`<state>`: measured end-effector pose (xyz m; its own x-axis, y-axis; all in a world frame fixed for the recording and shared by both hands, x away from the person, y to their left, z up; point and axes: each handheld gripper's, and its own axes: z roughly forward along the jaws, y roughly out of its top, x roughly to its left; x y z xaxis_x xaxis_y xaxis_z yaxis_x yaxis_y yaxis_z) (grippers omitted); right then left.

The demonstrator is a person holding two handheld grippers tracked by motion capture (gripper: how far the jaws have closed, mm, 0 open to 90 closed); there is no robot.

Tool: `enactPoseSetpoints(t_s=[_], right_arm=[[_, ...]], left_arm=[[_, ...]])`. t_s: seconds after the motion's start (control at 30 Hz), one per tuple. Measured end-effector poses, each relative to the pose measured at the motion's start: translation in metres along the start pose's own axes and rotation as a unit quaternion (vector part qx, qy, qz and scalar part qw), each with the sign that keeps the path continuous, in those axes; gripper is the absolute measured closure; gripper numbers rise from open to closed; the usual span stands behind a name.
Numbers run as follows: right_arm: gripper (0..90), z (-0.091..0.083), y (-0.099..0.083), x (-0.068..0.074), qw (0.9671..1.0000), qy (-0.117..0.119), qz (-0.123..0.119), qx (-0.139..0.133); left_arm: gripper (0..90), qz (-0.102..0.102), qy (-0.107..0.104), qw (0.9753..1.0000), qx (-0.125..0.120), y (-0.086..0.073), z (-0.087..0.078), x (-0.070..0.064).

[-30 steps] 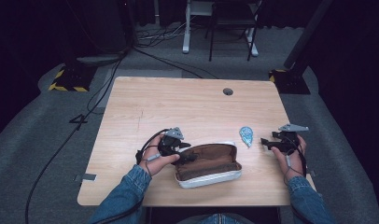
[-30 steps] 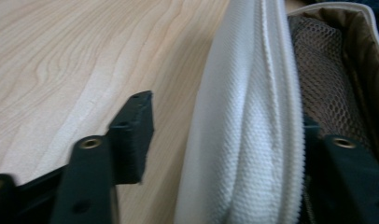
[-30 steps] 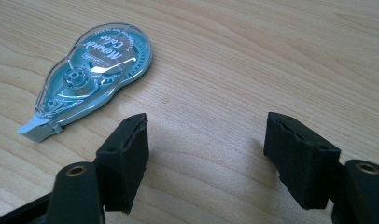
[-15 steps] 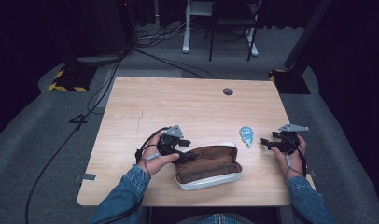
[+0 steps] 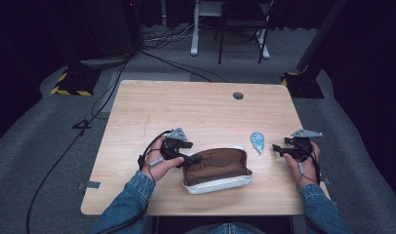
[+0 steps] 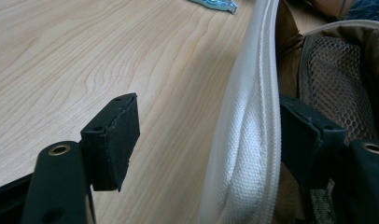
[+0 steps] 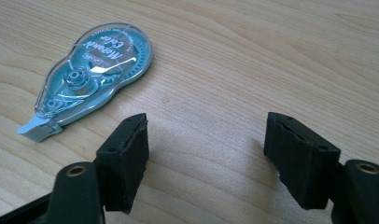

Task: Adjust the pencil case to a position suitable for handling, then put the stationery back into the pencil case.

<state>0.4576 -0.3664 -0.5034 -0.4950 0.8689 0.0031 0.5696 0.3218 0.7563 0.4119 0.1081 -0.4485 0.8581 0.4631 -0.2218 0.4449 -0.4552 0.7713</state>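
High view counts one pouch [image 5: 218,170], one tape roller [image 5: 257,141] and two grippers on the table [image 5: 196,107]. The pouch lies near the table's front edge, about midway along it, unzipped, with a white shell and brown lining. The left gripper [image 5: 192,159] sits at the pouch's left end; the right gripper [image 5: 276,149] rests near the right edge, with the roller just beside it, between it and the pouch.

Left gripper view adds what the high view cannot: the jaws stand wide, one outside on bare wood, the other inside the pouch [image 6: 246,140], the white woven wall and its zip tape between them, unclamped, and a mesh pocket [image 6: 337,79] in the lining. Right gripper view shows its jaws wide over bare wood, the clear teal roller [image 7: 92,74] just ahead to the left, untouched, its pale tip toward the camera.
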Motion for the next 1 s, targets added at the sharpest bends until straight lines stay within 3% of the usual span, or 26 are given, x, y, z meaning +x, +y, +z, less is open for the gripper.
enactPoseSetpoints(t_s=[0.27, 0.47, 0.7, 0.83, 0.93, 0.97, 1.0], right_arm=[[31.2, 0.0, 0.0, 0.0, 1.0, 0.0, 0.0, 0.0], [31.2, 0.0, 0.0, 0.0, 1.0, 0.0, 0.0, 0.0], [31.1, 0.0, 0.0, 0.0, 1.0, 0.0, 0.0, 0.001], [31.1, 0.0, 0.0, 0.0, 1.0, 0.0, 0.0, 0.002], [31.1, 0.0, 0.001, 0.0, 1.0, -0.001, 0.001, 0.002], [31.1, 0.0, 0.001, 0.0, 1.0, -0.001, 0.001, 0.002], [31.1, 0.001, 0.001, 0.0, 1.0, -0.001, 0.001, 0.003]], left_arm=[[23.7, 0.012, -0.008, 0.9997, -0.018, 0.006, -0.011, -0.005], [23.7, 0.012, 0.008, 0.999, -0.042, 0.009, -0.031, -0.005], [24.7, -0.002, 0.056, 0.9953, -0.079, 0.007, -0.068, 0.003], [24.5, -0.017, 0.096, 0.9927, -0.07, -0.002, -0.08, 0.01], [23.5, -0.027, 0.143, 0.9878, -0.057, -0.012, -0.087, 0.021], [22.5, -0.027, 0.143, 0.9878, -0.057, -0.012, -0.087, 0.021], [22.5, -0.035, 0.156, 0.9856, -0.054, -0.016, -0.089, 0.026]])
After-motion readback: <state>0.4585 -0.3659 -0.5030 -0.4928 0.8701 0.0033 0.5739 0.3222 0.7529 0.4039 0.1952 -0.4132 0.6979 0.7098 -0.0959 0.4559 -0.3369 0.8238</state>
